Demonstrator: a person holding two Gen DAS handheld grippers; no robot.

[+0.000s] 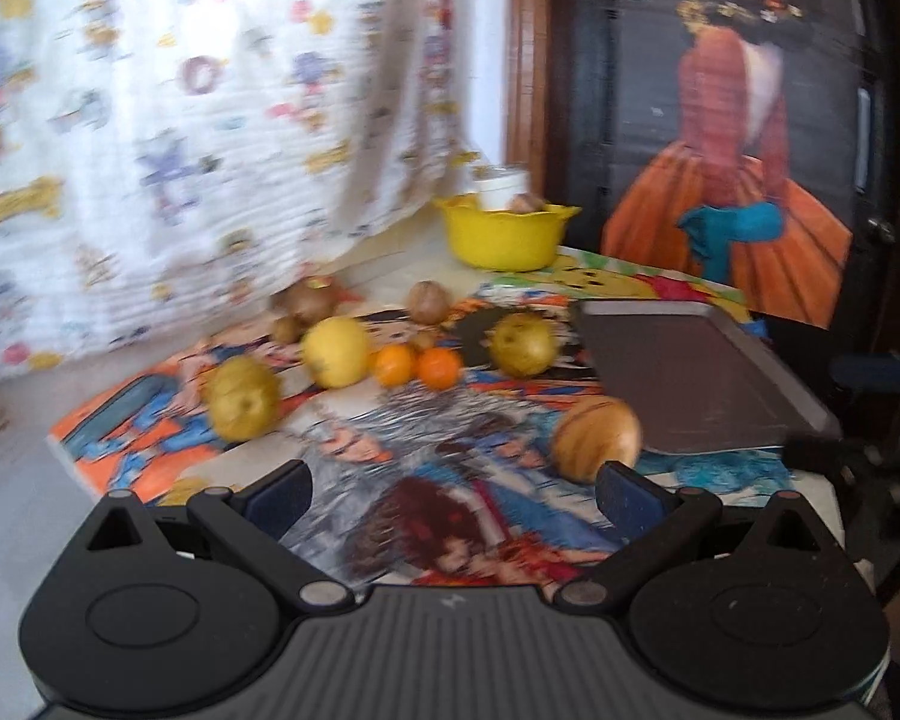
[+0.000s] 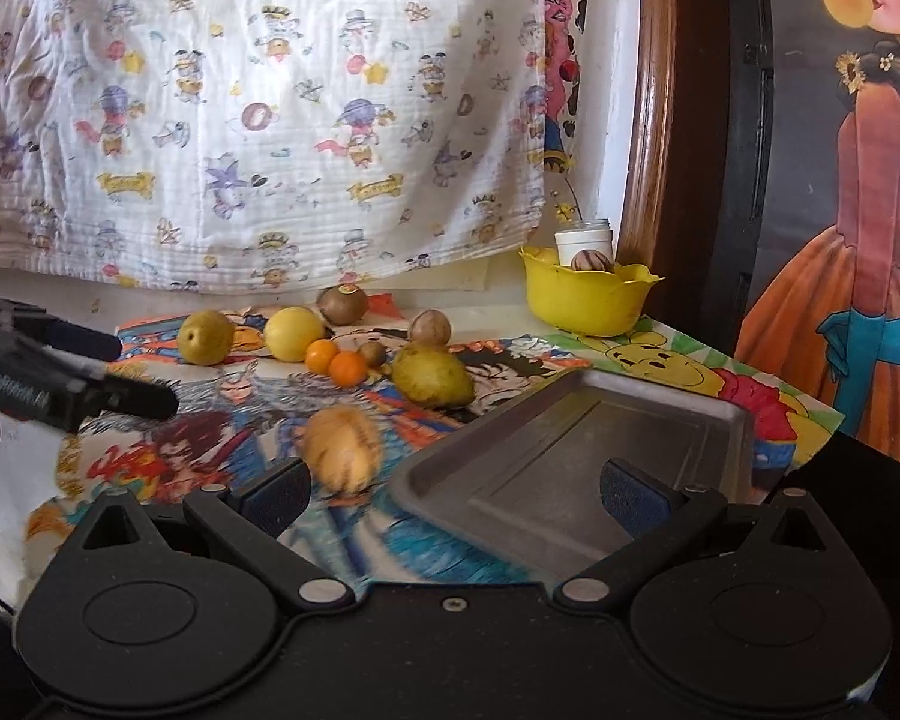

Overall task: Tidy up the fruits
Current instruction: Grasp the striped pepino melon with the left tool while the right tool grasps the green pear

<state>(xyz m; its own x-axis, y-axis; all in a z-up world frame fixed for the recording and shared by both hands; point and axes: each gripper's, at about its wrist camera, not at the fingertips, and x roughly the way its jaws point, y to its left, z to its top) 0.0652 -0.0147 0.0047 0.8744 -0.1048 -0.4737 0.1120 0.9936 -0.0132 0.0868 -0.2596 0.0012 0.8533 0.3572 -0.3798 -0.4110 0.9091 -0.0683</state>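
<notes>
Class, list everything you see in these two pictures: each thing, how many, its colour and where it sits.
Pears: two, yellow-green, one far left, one mid-mat.
Lemon: one, yellow, beside the left pear.
Small oranges: two, orange, touching, mid-mat.
Kiwi: one, brown, stickered, behind the lemon.
Striped fruit: one, tan, blurred, nearest the tray.
Bowl: one, yellow, back right, holding a brown fruit.
Jar: one, white, behind the bowl.
Tray: one, grey, empty, right.
Mat: cartoon-printed, under everything.
Left claw: open.
Right claw: open, over the tray.
</notes>
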